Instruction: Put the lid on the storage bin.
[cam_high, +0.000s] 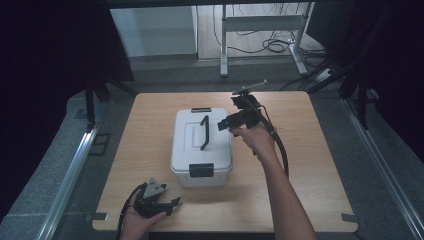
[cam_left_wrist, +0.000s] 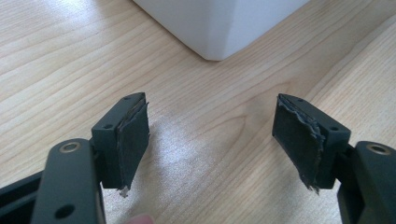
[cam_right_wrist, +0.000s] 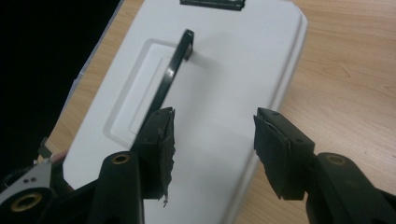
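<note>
2 grippers, both with jaws spread and grasping nothing: my right gripper hovers above the lid of the white storage box at the table's centre, beside its raised black handle, while my left gripper rests on the wood near the box's front corner.

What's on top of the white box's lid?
On the white box lid: a raised black carry handle and two black latches at the ends. Right gripper hovers above, jaws open. The closed lid hides the contents.
</note>
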